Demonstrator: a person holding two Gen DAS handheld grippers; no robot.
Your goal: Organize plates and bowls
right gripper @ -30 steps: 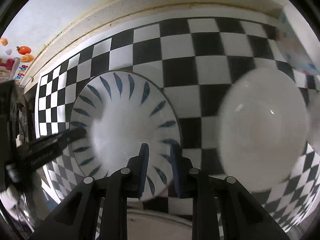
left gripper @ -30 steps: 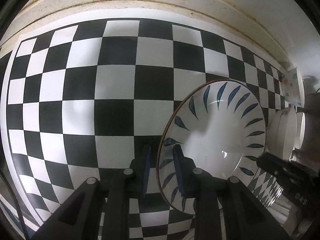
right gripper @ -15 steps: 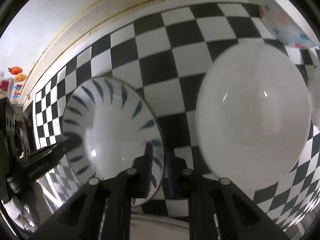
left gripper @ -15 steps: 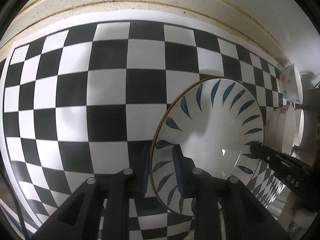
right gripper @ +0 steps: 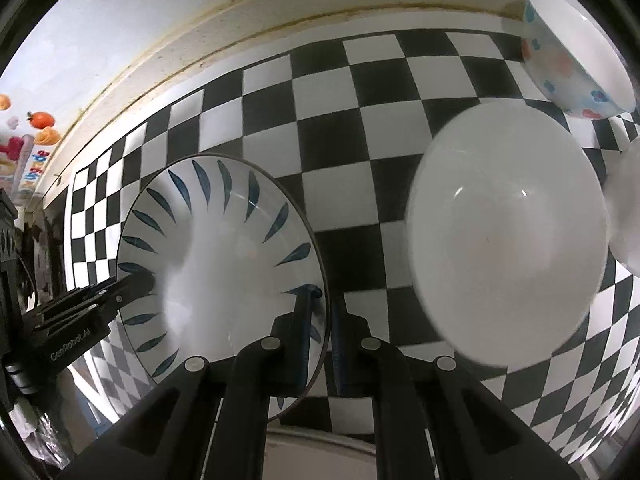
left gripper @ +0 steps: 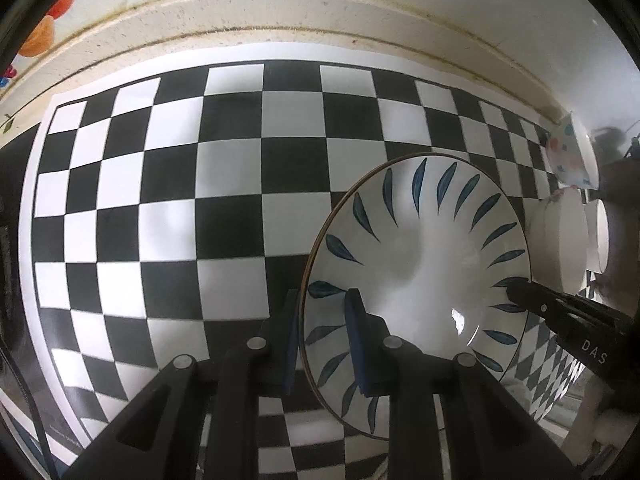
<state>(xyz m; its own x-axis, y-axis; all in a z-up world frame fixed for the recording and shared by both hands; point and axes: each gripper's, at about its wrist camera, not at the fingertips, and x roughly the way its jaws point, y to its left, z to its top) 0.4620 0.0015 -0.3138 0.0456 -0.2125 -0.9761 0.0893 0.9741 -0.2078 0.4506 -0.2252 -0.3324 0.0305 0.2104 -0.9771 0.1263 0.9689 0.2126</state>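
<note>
Black-and-white checked matting (left gripper: 168, 208) is spread over a pale speckled counter (left gripper: 280, 12) that is backed by a white wall. On the mat a plate (left gripper: 420, 264) with blue leaf marks around its rim is held from both sides. Its left edge is clamped between the blue pads of the left gripper (left gripper: 322, 332), one pad inside the rim and one outside. On the opposite edge the right gripper (right gripper: 320, 324) is closed on the rim, as is seen in the right wrist view. Just beside the plate, a plain white bowl (right gripper: 508, 236) is seen on the mat, and behind it a bowl with coloured spots (right gripper: 572, 60) is set near the wall. Part of another white dish (right gripper: 628, 208) is cut off at the frame edge.
</note>
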